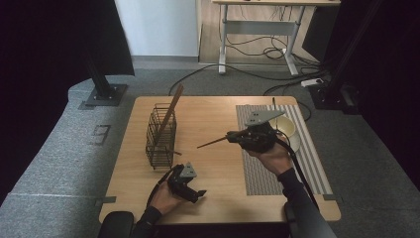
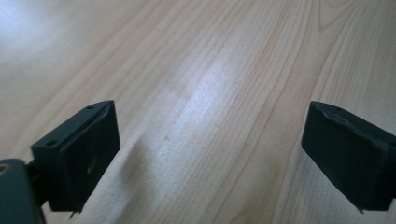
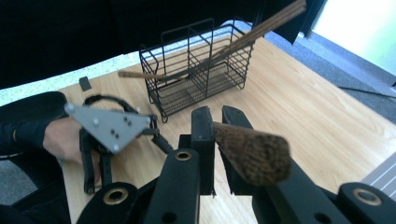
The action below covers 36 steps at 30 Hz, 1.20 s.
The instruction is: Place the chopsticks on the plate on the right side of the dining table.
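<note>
My right gripper (image 1: 230,137) hovers over the middle of the wooden table (image 1: 208,116), shut on a brown chopstick (image 1: 213,143) whose thin end points left toward the black wire basket (image 1: 161,136). In the right gripper view the chopstick's thick end (image 3: 254,151) sticks out toward the camera from between the shut jaws (image 3: 217,126). Chopsticks (image 1: 171,111) lean upright in the basket, and another (image 3: 140,74) pokes out through its wires low down. My left gripper (image 1: 200,194) rests near the table's front edge, open, with bare wood between its pads (image 2: 210,149).
A pale bowl (image 1: 289,130) stands on a grey striped placemat (image 1: 257,168) at the right of the table, just behind my right hand. Bare wood lies between the basket and the mat.
</note>
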{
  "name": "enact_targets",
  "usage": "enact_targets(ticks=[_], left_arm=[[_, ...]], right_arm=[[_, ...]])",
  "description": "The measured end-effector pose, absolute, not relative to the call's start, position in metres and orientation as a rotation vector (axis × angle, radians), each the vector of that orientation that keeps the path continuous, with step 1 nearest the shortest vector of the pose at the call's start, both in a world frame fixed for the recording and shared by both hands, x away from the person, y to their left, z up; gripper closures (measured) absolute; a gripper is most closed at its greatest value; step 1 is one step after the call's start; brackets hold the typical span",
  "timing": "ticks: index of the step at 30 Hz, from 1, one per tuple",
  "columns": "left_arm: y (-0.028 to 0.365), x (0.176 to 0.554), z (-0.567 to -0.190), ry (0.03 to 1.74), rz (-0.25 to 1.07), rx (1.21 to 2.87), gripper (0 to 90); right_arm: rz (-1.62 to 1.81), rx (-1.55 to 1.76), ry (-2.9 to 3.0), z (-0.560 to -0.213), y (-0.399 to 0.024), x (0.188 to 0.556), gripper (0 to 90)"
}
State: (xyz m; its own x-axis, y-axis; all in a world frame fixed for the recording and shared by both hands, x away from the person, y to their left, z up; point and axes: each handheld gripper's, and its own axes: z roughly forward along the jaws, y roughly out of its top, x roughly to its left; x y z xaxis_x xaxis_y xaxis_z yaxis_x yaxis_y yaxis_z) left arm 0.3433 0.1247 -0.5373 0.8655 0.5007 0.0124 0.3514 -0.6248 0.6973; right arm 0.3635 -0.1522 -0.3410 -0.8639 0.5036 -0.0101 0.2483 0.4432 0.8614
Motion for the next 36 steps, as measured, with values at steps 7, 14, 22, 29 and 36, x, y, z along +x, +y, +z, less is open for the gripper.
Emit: enact_targets(ticks=[7,14,22,29,36], left_arm=[[0.131,0.345,-0.528,0.613,0.255,2.260,11.4],[0.130,0.344,-0.522,0.591,0.257,2.249,15.3],[0.129,0.341,-0.516,0.548,0.284,2.242,21.0],[0.127,0.339,-0.512,0.512,0.279,2.216,30.1],[0.123,0.333,-0.510,0.464,0.293,2.196,43.8]], right_arm=[[1.393,0.677,2.442,-0.358,-0.162,0.357,82.5],[1.401,0.665,2.459,-0.372,-0.163,0.347,82.6],[1.395,0.632,2.492,-0.386,-0.156,0.333,82.6],[1.417,0.627,2.521,-0.400,-0.151,0.324,82.6],[1.424,0.616,2.544,-0.408,-0.144,0.316,82.6]])
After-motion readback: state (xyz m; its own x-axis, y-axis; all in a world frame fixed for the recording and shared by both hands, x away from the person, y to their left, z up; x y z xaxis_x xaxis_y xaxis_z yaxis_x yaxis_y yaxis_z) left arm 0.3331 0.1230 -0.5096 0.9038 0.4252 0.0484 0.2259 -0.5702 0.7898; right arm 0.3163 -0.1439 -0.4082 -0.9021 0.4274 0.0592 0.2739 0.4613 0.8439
